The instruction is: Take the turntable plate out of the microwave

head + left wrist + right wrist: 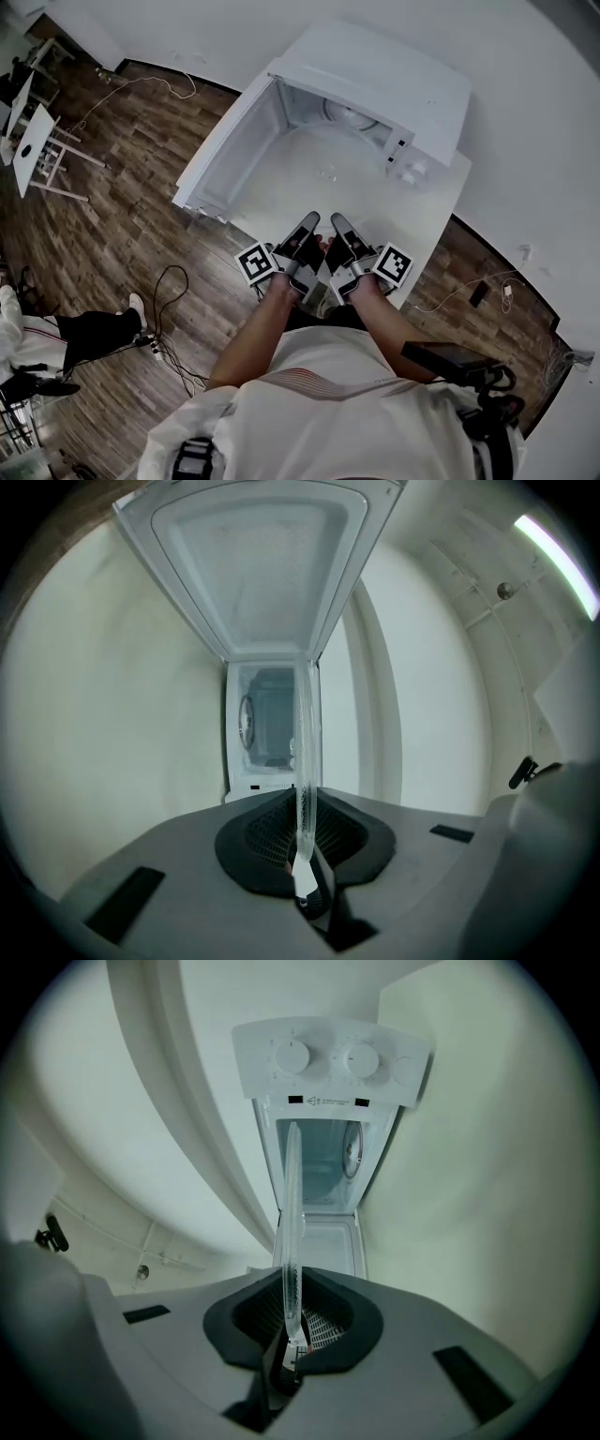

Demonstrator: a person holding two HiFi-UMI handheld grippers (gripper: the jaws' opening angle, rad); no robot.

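Observation:
The clear glass turntable plate (326,174) hangs in front of the open white microwave (375,75), outside its cavity. My left gripper (309,221) and right gripper (337,222) sit side by side, each shut on the plate's near rim. In the left gripper view the plate (306,752) stands edge-on between the pads of the left gripper (302,855), with the cavity (267,728) behind it. The right gripper view shows the plate (291,1222) the same way in the right gripper (292,1335), below the knob panel (328,1058).
The microwave door (230,141) swings wide to the left. The microwave stands on a white table (436,220) over a wooden floor. Cables (169,281) and a seated person's leg (89,330) lie at the left, with a white stand (37,141) farther off.

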